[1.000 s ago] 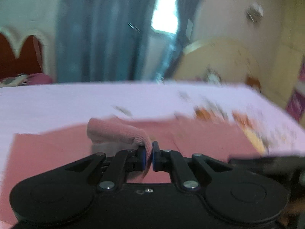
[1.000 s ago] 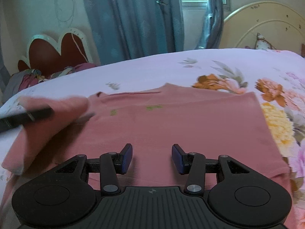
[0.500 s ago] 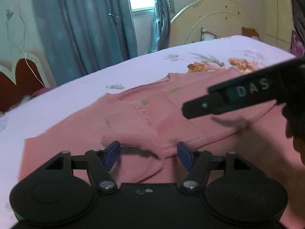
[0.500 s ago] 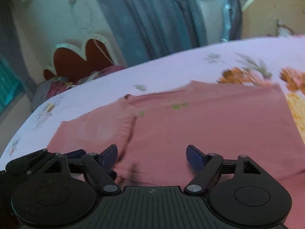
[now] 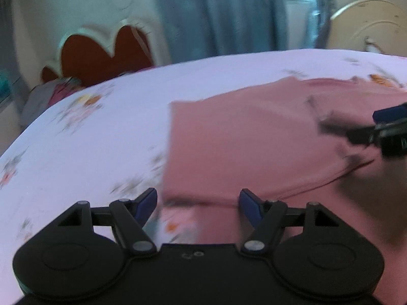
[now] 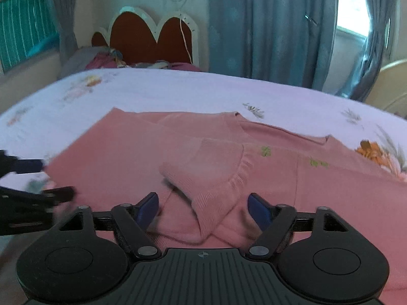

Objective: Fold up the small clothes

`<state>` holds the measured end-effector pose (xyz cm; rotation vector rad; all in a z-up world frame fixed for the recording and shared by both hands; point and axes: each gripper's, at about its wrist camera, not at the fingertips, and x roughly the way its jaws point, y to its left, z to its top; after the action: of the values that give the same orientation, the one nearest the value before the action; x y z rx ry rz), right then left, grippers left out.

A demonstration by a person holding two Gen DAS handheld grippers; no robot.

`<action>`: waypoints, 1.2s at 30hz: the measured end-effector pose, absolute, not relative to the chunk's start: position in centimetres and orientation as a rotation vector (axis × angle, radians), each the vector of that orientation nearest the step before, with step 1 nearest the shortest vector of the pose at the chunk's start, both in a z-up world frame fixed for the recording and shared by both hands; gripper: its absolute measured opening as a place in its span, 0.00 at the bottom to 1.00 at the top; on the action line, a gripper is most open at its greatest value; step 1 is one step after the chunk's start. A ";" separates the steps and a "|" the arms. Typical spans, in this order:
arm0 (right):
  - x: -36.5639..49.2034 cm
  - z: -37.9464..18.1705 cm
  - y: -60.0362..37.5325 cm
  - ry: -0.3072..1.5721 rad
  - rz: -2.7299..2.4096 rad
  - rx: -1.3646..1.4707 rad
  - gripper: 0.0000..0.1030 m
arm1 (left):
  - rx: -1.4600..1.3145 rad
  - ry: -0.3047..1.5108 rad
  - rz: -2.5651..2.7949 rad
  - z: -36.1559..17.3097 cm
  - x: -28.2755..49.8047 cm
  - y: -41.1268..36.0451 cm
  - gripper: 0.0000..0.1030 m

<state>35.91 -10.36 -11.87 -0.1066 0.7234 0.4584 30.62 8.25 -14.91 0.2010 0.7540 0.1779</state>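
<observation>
A pink knit sweater [image 6: 318, 188] lies flat on the floral bedsheet [image 6: 152, 94], its left sleeve [image 6: 211, 178] folded in across the body. My right gripper [image 6: 203, 209] is open, its jaws standing either side of the folded sleeve's cuff just above the cloth. My left gripper [image 5: 198, 204] is open and empty at the sweater's [image 5: 241, 147] left bottom corner, over its hem. Each gripper shows at the edge of the other's view: the right one in the left wrist view [image 5: 386, 129], the left one in the right wrist view [image 6: 33, 190].
A red headboard with a white scalloped frame [image 6: 150, 38] and a pile of clothes [image 6: 109, 58] stand at the bed's far end. Blue curtains [image 6: 267, 25] hang behind. A cream headboard [image 5: 368, 25] is at the far right.
My left gripper let go of the sleeve, opened, and swung left to the sweater's left corner. My right gripper turned left and came over the folded sleeve.
</observation>
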 end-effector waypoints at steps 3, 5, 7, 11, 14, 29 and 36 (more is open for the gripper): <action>36.9 -12.6 -9.8 0.744 0.440 -0.110 0.44 | 0.195 0.771 0.194 -15.4 30.7 8.7 0.71; 37.3 -12.4 -10.1 0.745 0.432 -0.114 0.14 | 0.201 0.767 0.196 -15.7 30.9 8.6 0.73; 37.6 -11.5 -11.4 0.723 0.407 -0.064 0.14 | 0.203 0.760 0.207 -15.7 30.7 8.4 0.76; 38.1 -9.6 -16.0 0.702 0.331 0.088 0.13 | 0.184 0.750 0.215 -15.8 30.3 9.0 0.77; 38.1 -8.9 -19.6 0.693 0.265 0.142 0.13 | 0.201 0.730 0.214 -16.0 30.6 8.7 0.73; 37.3 -12.6 -28.8 0.832 0.167 0.441 0.14 | 0.060 0.693 0.180 -16.3 31.8 9.6 0.12; 36.2 -12.4 -30.2 0.840 0.157 0.477 0.54 | -0.030 0.718 0.184 -15.9 32.1 10.3 0.12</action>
<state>36.20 -30.20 -12.42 0.4769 0.8399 0.1573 32.13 10.30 -15.88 -0.0302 0.7181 0.1838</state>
